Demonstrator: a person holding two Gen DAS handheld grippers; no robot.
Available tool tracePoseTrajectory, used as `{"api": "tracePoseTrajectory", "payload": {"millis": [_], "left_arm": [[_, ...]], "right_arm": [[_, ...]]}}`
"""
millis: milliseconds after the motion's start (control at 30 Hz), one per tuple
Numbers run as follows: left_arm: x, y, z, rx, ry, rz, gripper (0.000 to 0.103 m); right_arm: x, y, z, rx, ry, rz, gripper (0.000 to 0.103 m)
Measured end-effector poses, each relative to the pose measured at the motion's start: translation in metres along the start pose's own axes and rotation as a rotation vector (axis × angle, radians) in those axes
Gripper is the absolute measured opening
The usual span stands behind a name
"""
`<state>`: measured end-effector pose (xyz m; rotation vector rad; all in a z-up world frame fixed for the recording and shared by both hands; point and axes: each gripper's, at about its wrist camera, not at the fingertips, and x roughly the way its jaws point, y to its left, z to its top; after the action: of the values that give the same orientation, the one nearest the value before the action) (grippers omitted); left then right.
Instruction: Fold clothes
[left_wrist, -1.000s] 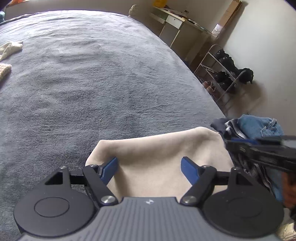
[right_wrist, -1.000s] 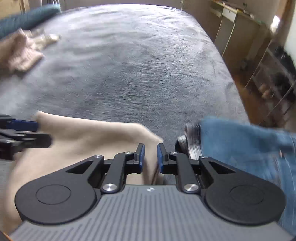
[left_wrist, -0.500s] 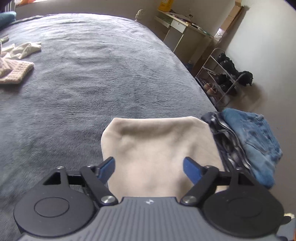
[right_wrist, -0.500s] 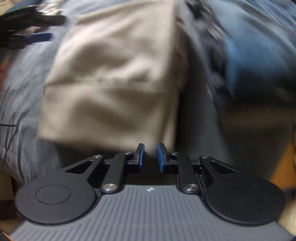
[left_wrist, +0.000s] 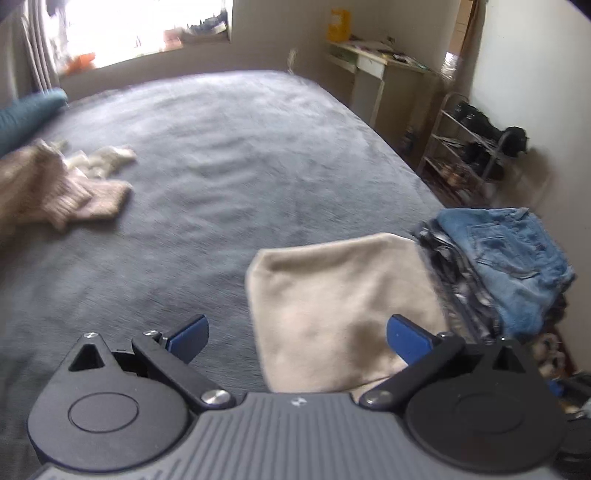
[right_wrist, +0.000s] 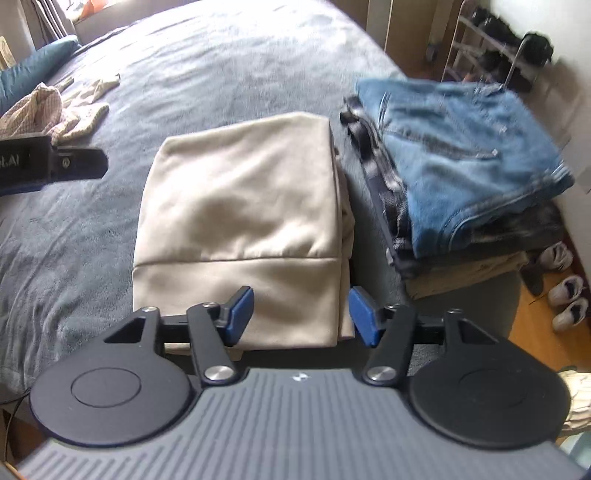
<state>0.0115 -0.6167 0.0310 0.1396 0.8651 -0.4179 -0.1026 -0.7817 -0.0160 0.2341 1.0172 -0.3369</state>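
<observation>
Left gripper (left_wrist: 295, 339) is hovering wide open and empty beside the folded beige garment (right_wrist: 243, 206) lying on the grey bedspread (right_wrist: 221, 66), likely soft and limp, best pinched at its near hem, while right gripper (right_wrist: 301, 314) is straddling that hem, open, empty.

Plenty of open grey bed (left_wrist: 229, 177) is stretching out through the middle, so that's where a hand-held gripper could be passing freely. On the near right edge the folded beige garment (right_wrist: 240, 206) is sitting just beside the stack of folded clothes (right_wrist: 461, 173) with jeans on top, leaving only a thin gap between them. Far left, the crumpled knit pieces (left_wrist: 55, 188) and a teal pillow (left_wrist: 26, 114) are blocking that corner. Off the right side, a shoe rack (left_wrist: 469, 147) and sneakers (right_wrist: 565, 288) on the floor are crowding the wall.
</observation>
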Motion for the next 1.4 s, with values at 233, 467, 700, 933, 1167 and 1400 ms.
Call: {"api": "tracePoseTrajectory", "payload": {"millis": [233, 467, 700, 933, 1167, 1400], "left_arm": [[-0.04, 0.001, -0.014, 0.033, -0.116, 0.054, 0.103], [-0.077, 0.021, -0.025, -0.08, -0.295, -0.066, 0.103], [-0.053, 0.025, -0.026, -0.14, -0.079, -0.015, 0.103], [-0.009, 0.021, -0.052, -0.121, 0.226, -0.001, 0.103], [-0.003, 0.015, -0.067, -0.112, 0.284, 0.154, 0.103], [0.0, 0.016, -0.063, -0.15, 0.307, 0.12, 0.103]], "right_arm": [[-0.022, 0.014, -0.01, -0.017, -0.087, -0.036, 0.066], [-0.041, 0.022, -0.012, -0.002, -0.157, -0.042, 0.071], [-0.041, 0.026, -0.009, 0.031, -0.142, -0.056, 0.078], [-0.02, 0.029, -0.016, 0.028, 0.012, -0.076, 0.083], [-0.006, 0.031, -0.025, 0.043, 0.1, -0.068, 0.083], [0.001, 0.036, -0.022, 0.014, 0.127, -0.061, 0.085]]}}
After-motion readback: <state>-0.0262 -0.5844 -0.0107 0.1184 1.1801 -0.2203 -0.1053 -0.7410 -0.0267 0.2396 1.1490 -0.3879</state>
